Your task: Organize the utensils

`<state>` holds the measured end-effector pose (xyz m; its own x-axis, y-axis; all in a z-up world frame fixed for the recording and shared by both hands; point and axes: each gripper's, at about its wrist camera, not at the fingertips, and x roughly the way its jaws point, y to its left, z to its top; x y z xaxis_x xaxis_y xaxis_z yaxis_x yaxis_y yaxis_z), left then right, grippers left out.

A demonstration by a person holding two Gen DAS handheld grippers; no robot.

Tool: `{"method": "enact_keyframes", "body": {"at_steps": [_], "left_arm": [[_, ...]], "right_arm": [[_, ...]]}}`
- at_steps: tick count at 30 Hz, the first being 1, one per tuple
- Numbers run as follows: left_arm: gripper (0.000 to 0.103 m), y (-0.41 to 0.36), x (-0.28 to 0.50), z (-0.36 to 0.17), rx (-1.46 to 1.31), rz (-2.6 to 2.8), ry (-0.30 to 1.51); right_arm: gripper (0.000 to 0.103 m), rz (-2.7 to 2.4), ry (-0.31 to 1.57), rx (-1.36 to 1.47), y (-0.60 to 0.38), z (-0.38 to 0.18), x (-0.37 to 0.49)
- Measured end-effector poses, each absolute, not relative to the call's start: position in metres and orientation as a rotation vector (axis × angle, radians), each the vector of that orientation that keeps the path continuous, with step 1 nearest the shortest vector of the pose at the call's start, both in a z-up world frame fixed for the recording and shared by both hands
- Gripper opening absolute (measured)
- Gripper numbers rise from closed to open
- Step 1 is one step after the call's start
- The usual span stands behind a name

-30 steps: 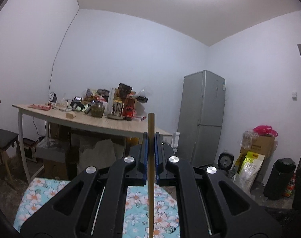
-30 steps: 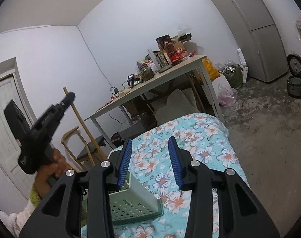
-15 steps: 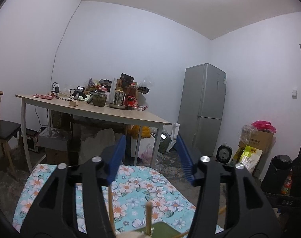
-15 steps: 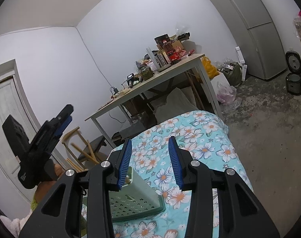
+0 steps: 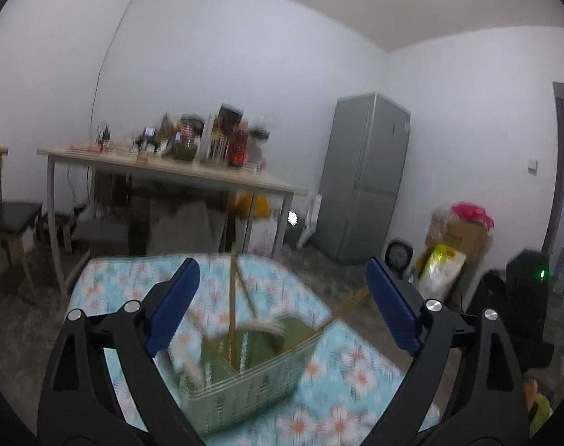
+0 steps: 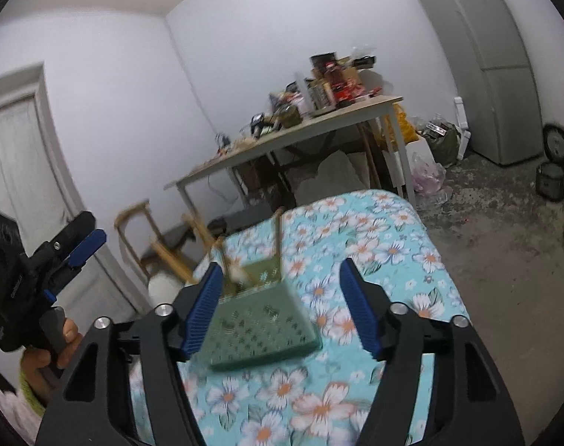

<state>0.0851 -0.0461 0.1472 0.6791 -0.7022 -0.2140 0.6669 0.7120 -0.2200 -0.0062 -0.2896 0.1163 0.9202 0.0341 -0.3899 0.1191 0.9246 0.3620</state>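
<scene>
A pale green perforated basket point(image 5: 245, 383) stands on the floral tablecloth point(image 5: 356, 371). Wooden chopsticks point(image 5: 232, 308) and a blurred white-tipped utensil point(image 5: 263, 325) lean in it. My left gripper point(image 5: 281, 264) hovers behind and above the basket, its jaws opening with nothing between the pads. In the right wrist view the basket point(image 6: 259, 327) lies low between the fingers of my right gripper point(image 6: 281, 264). Its jaws are opening and the pads do not press on the basket. The left gripper point(image 6: 85, 238) shows at the far left, held by a hand point(image 6: 59, 338).
Behind the cloth-covered surface stands a wooden table point(image 5: 170, 171) crowded with jars and bottles. A grey fridge point(image 5: 363, 178) is at the back right, with boxes and bags point(image 5: 453, 249) and a black bin point(image 5: 525, 290) beside it. A wooden chair point(image 6: 159, 238) stands at the left.
The left gripper was shut on a chopstick; it let go, opened wide and drew back and down. The chopstick now stands in the basket. The right jaws have widened.
</scene>
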Motion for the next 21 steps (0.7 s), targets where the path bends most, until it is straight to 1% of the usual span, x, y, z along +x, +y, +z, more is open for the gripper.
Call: {"method": "enact_keyframes", "body": {"at_steps": [4,7,11,16,21], "left_arm": [[0.091,-0.036,0.079,0.116,-0.094,-0.741,0.423],[0.094,-0.029,0.075,0.094,-0.089,-0.662,0.499],[0.095,-0.024,0.07,0.073,-0.061,-0.552,0.555],[0.095,-0.023,0.066,0.059,0.022,-0.405,0.586],[0.095,-0.039,0.062,0.052,0.136,-0.34,0.6]], "right_arm": [[0.08,-0.034,0.47,0.311,-0.261,0.105,-0.012],[0.085,-0.042,0.518,0.281,-0.246,0.093,-0.017],[0.088,-0.063,0.566,0.265,-0.237,0.081,-0.024],[0.095,-0.116,0.62,0.218,-0.231,0.076,-0.027],[0.096,-0.176,0.623,0.171,-0.23,0.081,-0.028]]}}
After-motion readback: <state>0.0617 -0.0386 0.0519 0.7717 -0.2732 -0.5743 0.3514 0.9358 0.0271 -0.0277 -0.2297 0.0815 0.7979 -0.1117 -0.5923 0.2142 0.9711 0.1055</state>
